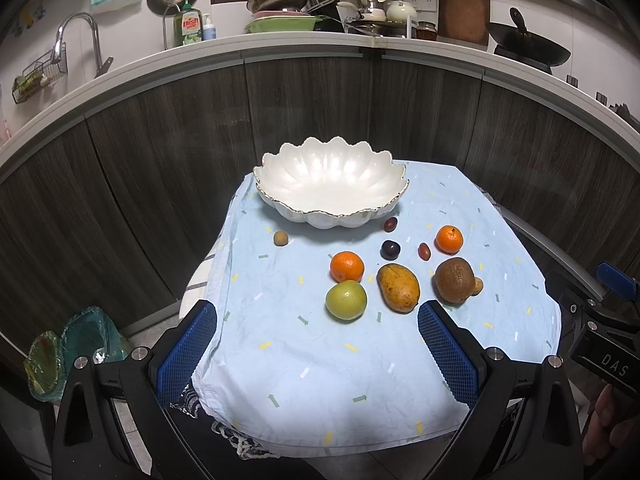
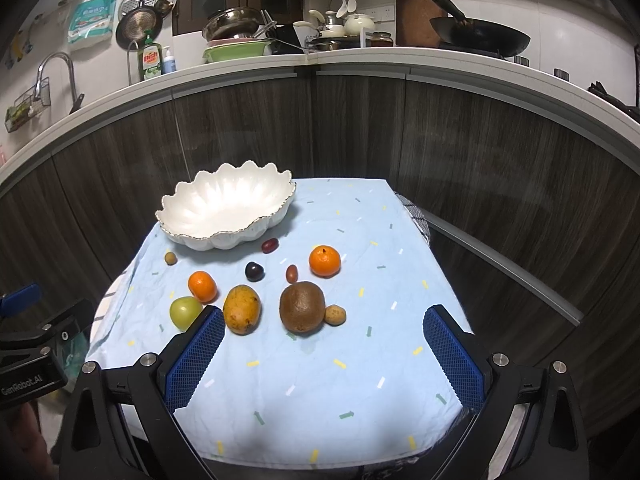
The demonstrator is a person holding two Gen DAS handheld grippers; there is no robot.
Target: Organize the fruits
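Fruit all loose on the blue tablecloth [image 1: 320,360], none in the white scalloped bowl [image 1: 332,184], which sits at the far end of the cloth.

Left gripper [image 1: 318,316]: jaws spread wide, nothing between the pads, hovering over the near edge of the cloth. Green apple [image 1: 346,300] lies just past the fingertips, roughly centred in the gap. Mango [image 1: 398,287] is beside it to the right, near the right pad [image 1: 448,354]. Near orange [image 1: 347,267] touches or almost touches the apple from behind (can't tell which).

Right gripper [image 2: 324,320]: jaws also wide apart, holding nothing. Kiwi [image 2: 302,306] sits just ahead of the tips, inside the gap, with a small tan fruit [image 2: 335,315] against its right side. From this camera the mango [image 2: 241,309] is just beside the left pad [image 2: 196,360], and that pad partly hides the apple [image 2: 185,312].

Farther back, nearer the bowl:
- dark plum [image 2: 254,271], mid-cloth
- small reddish fruit [image 2: 292,273] just right of the plum
- second orange [image 2: 324,261] to the right, apart from the rest
- another reddish one [image 2: 269,245] close to the bowl's front
- small tan fruit [image 1: 281,238] alone on the left, near the bowl

Each gripper's body shows at the edge of the other's view (left one at the left edge of the right camera).
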